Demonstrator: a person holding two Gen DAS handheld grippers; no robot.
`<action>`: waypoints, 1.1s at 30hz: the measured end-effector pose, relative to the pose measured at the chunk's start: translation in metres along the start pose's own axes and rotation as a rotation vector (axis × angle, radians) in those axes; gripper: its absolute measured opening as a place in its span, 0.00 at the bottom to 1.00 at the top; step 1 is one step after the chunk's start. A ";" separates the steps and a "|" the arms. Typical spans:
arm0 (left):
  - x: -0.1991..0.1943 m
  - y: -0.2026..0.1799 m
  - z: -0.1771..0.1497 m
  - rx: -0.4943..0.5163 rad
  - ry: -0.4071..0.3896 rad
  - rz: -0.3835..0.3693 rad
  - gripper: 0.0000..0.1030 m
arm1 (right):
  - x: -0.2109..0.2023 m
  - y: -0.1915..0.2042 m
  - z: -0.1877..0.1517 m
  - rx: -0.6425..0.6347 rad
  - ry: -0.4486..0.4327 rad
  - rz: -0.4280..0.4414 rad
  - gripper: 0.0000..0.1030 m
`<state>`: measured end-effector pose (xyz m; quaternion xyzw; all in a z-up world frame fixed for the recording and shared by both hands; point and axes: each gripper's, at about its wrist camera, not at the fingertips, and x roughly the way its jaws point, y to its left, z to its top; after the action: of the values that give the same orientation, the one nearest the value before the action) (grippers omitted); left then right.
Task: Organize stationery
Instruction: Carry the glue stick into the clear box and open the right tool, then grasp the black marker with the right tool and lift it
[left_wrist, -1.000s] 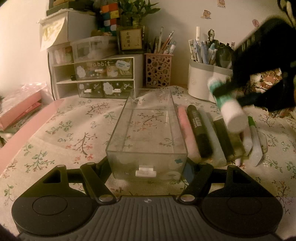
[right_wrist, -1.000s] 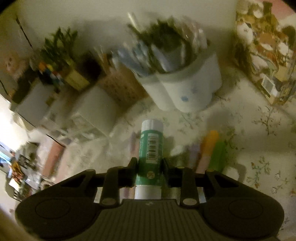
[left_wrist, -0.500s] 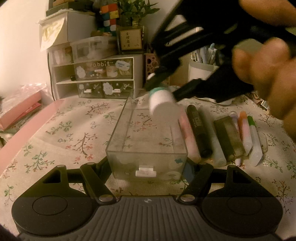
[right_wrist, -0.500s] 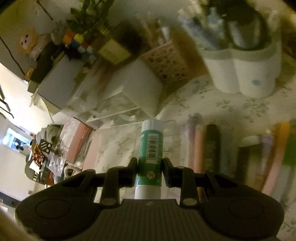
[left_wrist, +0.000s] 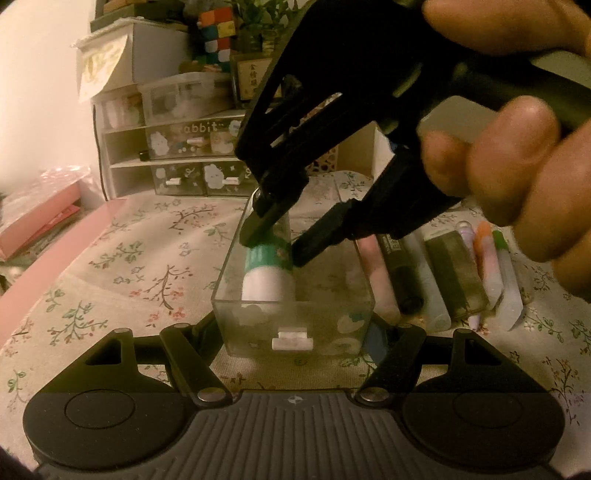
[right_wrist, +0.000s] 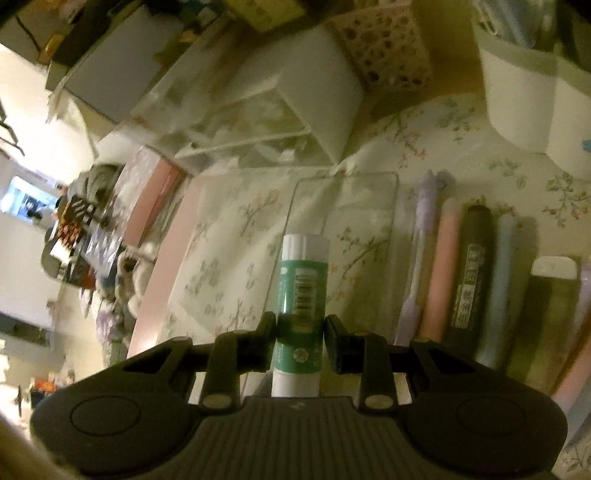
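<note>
The right gripper (right_wrist: 300, 339) is closed on the glue stick (right_wrist: 301, 291), its two pads pressed on the green label near the lower end, so that the white cap points away from the hand. In the left wrist view the same glue stick (left_wrist: 267, 271) is seen lowered into the clear drawer (left_wrist: 295, 317), on the left side of it, with its white end close to the front wall; whether it already rests on the floor of the drawer cannot be told. One second ago the glue stick was held high over the row of pens at the right, and half a second ago it was above the back rim of the drawer, so it has been carried across and brought down inside. The left gripper (left_wrist: 295, 350) is closed around the front end of the drawer, one finger at each side, and the drawer has not been moved between the pictures. The person's hand (left_wrist: 517, 155) is seen around the handle of the right gripper. Beside the drawer, on the flowered tablecloth (left_wrist: 129, 258), the black marker (left_wrist: 400, 273) and the other pens (left_wrist: 487, 266) are lying in a row, not yet put away. It is judged that only the release is missing for this item, and that the row of pens is left to be sorted after it
</note>
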<state>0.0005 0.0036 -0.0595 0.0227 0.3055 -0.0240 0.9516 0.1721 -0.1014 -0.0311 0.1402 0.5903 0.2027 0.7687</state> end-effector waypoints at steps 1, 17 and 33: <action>0.000 0.000 0.000 0.000 0.000 0.000 0.70 | 0.000 -0.002 0.000 0.001 0.011 0.019 0.23; -0.001 0.000 -0.001 -0.003 0.000 -0.003 0.70 | -0.085 -0.056 -0.018 0.045 -0.286 -0.027 0.23; -0.001 -0.001 -0.001 -0.005 0.000 -0.002 0.70 | -0.078 -0.067 -0.037 0.031 -0.301 -0.080 0.22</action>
<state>-0.0005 0.0027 -0.0598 0.0202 0.3053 -0.0243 0.9517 0.1290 -0.1982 -0.0053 0.1570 0.4767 0.1397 0.8536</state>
